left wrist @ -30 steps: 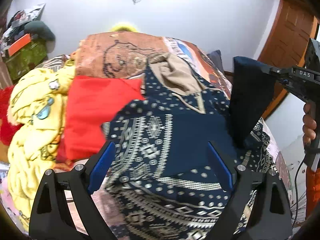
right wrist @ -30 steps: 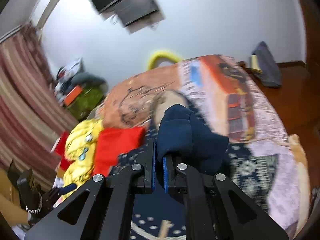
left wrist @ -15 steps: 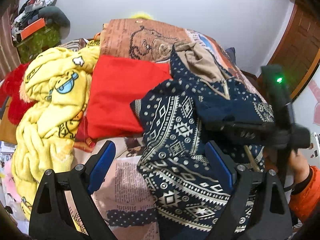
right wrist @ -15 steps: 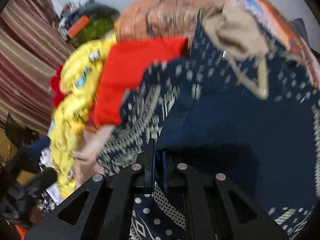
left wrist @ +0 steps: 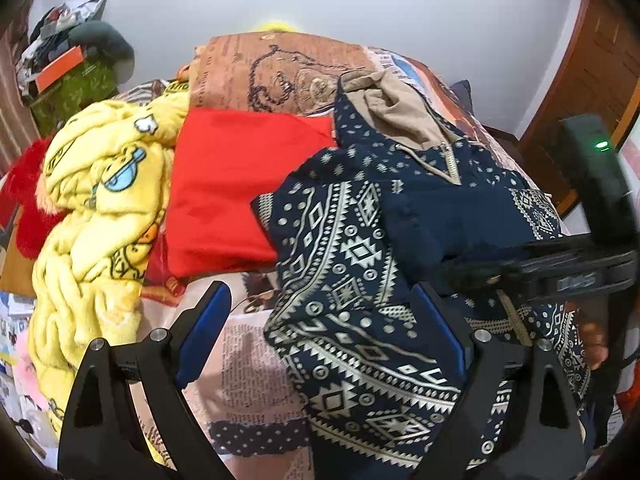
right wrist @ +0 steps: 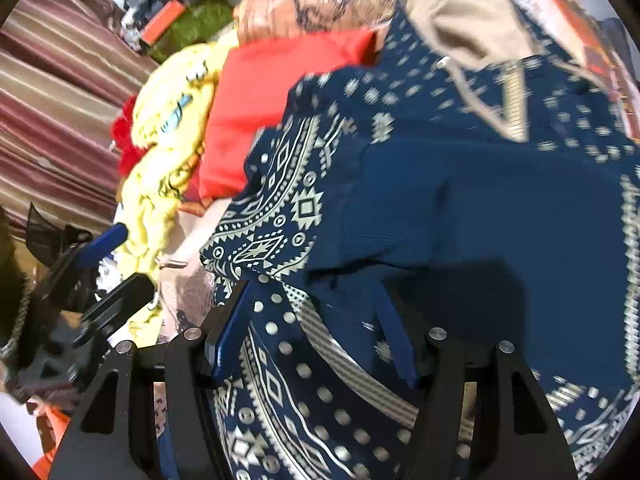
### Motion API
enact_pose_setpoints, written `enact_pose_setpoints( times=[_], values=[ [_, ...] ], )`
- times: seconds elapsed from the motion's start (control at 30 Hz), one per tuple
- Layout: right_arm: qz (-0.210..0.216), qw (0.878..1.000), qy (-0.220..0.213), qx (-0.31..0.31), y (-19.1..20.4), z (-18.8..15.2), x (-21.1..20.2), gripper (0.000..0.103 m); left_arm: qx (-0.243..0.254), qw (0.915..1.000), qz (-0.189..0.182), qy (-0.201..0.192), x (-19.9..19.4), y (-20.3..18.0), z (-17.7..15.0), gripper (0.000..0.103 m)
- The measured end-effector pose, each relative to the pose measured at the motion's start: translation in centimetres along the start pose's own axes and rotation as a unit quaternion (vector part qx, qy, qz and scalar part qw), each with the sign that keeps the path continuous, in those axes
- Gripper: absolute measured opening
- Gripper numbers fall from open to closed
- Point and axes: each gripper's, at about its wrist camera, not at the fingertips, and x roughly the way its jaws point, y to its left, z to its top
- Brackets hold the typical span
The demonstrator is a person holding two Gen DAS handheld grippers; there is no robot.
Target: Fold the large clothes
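Note:
A navy garment (left wrist: 344, 248) with a white geometric print lies spread on the bed, its beige-lined neck (left wrist: 400, 108) at the far end. A plain navy part (right wrist: 480, 208) is folded over its middle. My right gripper (right wrist: 314, 296) hovers low over the garment's near edge. Its jaws are opening, with patterned cloth lying loose between the pads and not pinched. From the left wrist view the right gripper (left wrist: 456, 276) reaches in from the right, held by a hand (left wrist: 592, 336). My left gripper (left wrist: 318, 296) stands open above the garment's left edge, holding nothing.
A red cloth (left wrist: 240, 184) and a crumpled yellow cartoon blanket (left wrist: 100, 200) lie left of the garment. The printed bedsheet (left wrist: 248, 360) shows at the near left. A green box with clutter (left wrist: 72, 88) stands at the far left, a wooden door (left wrist: 592, 60) at the right.
The right gripper came down with the navy fold, laid it across the garment, and its jaws parted. The left gripper sank slightly and stayed open.

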Motion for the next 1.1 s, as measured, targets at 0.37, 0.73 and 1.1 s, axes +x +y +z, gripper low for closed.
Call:
enact_pose_setpoints(
  times=[0.37, 0.73, 1.1],
  values=[
    [-0.118, 0.984, -0.137, 0.001, -6.2, -1.2, -11.6, 0.061, 0.108, 0.9938, 0.011, 0.026, 4.3, -7.6, 1.8, 0.091],
    [-0.205, 0.967, -0.146, 0.039, -14.2, -4.3, -13.2, 0.076, 0.237, 0.9641, 0.111, 0.044, 11.6, -12.9, 0.7, 0.091],
    [-0.187, 0.970, -0.099, 0.122, -20.2, -6.8, -9.1, 0.076, 0.092, 0.9930, -0.024, 0.070, 11.8, -8.6, 3.5, 0.057]
  ],
)
